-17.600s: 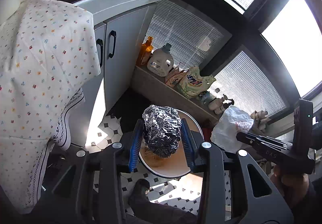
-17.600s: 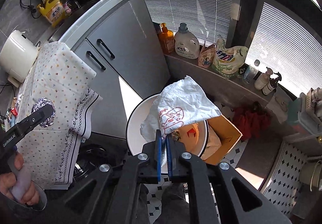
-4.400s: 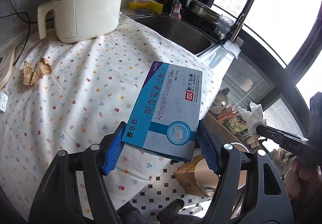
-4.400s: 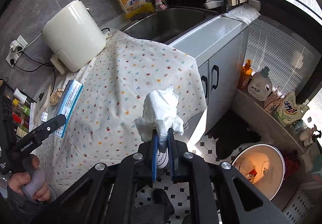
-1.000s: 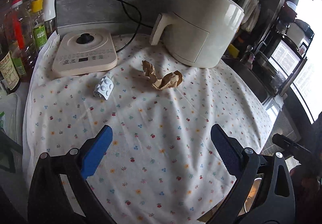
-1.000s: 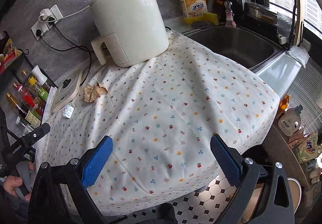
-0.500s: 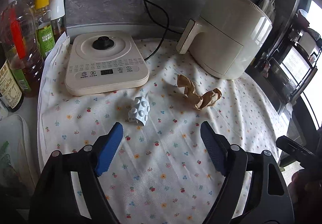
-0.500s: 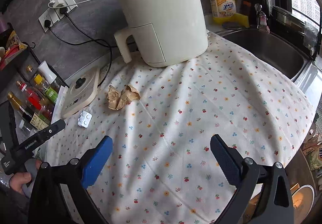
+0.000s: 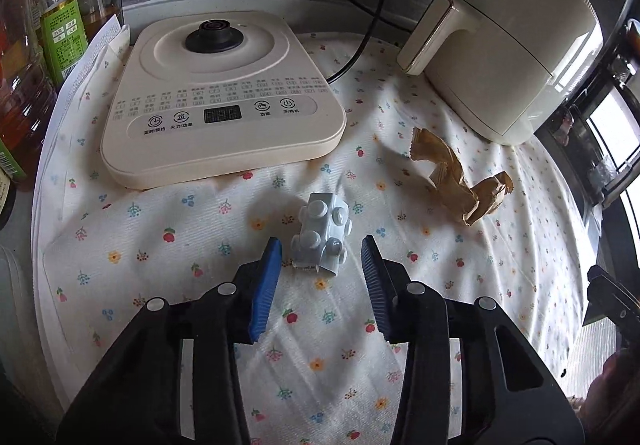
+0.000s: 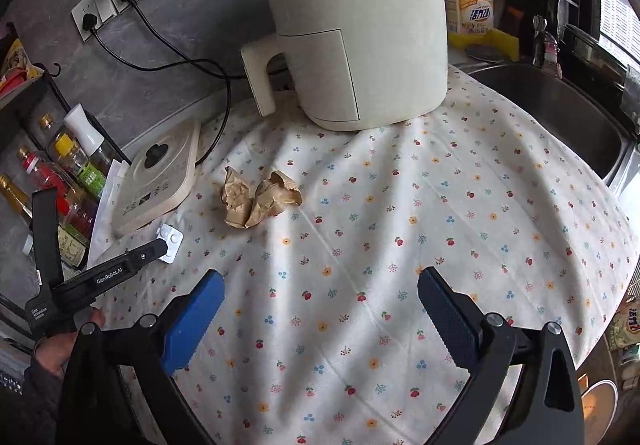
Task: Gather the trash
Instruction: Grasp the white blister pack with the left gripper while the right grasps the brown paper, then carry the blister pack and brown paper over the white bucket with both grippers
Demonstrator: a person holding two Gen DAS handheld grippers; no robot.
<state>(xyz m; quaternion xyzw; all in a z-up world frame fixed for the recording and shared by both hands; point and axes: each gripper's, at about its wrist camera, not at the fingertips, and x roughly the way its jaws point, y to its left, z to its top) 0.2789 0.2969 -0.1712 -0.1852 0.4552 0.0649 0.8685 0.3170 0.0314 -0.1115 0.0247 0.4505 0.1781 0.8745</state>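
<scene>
Closing around a small white blister pack of pills [image 9: 322,239], the jaws of the left gripper [image 9: 320,281] stand narrow, its blue pads either side of the pack and not yet pressing on it; the pack lies on the flowered tablecloth [image 9: 400,345] just in front of a cream hotplate [image 9: 224,97] whose panel carries a dark display and rows of small Chinese characters too fine to read. Just right of the pack sits a crumpled brown paper wrapper [image 9: 460,185], near the foot of a cream air fryer [image 9: 516,41]. Wide apart and empty, the jaws of the right gripper [image 10: 320,321] hang over bare cloth, with the wrapper beyond them. From the right wrist view, the left gripper's arm reads "GenRobot.AI". A yellow detergent bottle [image 10: 470,9] beside the sink [image 10: 560,113] bears blue Chinese lettering.
</scene>
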